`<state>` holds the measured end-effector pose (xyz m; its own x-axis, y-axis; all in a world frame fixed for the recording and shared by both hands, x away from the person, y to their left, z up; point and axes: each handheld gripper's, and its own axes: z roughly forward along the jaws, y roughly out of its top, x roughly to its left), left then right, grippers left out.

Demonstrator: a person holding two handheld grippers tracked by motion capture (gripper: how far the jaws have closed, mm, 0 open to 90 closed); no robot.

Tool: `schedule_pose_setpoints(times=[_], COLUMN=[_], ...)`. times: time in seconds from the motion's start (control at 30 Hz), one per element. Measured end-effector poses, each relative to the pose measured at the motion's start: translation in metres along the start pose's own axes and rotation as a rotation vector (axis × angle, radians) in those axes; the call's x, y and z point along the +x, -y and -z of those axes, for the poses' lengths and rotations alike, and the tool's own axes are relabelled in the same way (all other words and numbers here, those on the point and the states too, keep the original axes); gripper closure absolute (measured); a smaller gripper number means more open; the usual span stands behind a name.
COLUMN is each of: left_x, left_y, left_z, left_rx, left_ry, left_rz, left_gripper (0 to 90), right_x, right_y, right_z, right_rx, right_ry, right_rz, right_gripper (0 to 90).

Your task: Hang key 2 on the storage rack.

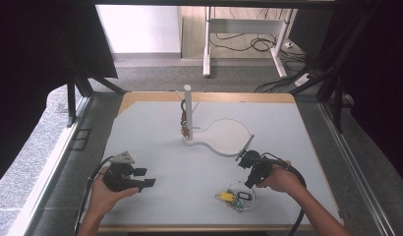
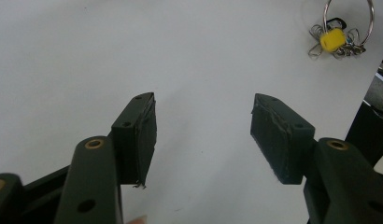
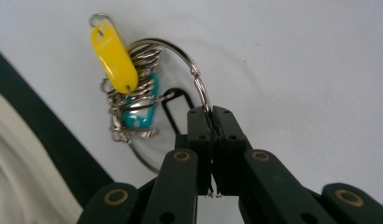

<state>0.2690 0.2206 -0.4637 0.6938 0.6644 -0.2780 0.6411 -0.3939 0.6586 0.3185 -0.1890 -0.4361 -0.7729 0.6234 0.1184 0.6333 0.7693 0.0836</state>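
The key ring (image 3: 173, 79), loaded with tags and lying near the table's (image 1: 155, 132) front edge, is pinched on its thin wire by the clenched right gripper (image 3: 211, 112). Such a narrow hold may let it pivot or slip out under the bunch's weight. The left gripper (image 2: 203, 133) stands released, well apart, so it cannot catch a drop.

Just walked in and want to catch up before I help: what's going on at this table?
A person is working at the table with tongs in each hand. The right tongs are shut on the large metal key ring, which carries a yellow tag, a teal tag and a cluster of small rings. The left tongs are open with nothing between the pads, off to the side. A white stand with an upright post sits farther back on the table.
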Motion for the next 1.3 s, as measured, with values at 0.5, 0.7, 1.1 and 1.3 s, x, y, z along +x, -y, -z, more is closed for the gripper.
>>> schedule_pose_setpoints(times=[0.5, 0.7, 1.1, 1.3], left_x=[0.001, 0.002, 0.003, 0.001], left_y=[0.001, 0.001, 0.002, 0.002], left_z=[-0.001, 0.000, -0.001, -0.001], left_rx=[0.006, -0.001, -0.001, -0.001], left_ry=[0.003, 0.007, 0.004, 0.007], left_rz=[-0.002, -0.001, 0.001, 0.000], left_gripper=[41.2, 41.2, 41.2, 41.1], right_x=[0.003, 0.002, -0.006, -0.008], right_y=[-0.001, -0.004, -0.015, -0.020], right_z=[0.037, 0.052, 0.085, 0.098], right_rx=[0.026, 0.029, -0.009, -0.030], right_ry=[-0.074, -0.068, -0.014, -0.006], right_rz=[0.055, 0.056, 0.040, 0.024], right_gripper=[88.3, 88.4, 88.5, 88.5])
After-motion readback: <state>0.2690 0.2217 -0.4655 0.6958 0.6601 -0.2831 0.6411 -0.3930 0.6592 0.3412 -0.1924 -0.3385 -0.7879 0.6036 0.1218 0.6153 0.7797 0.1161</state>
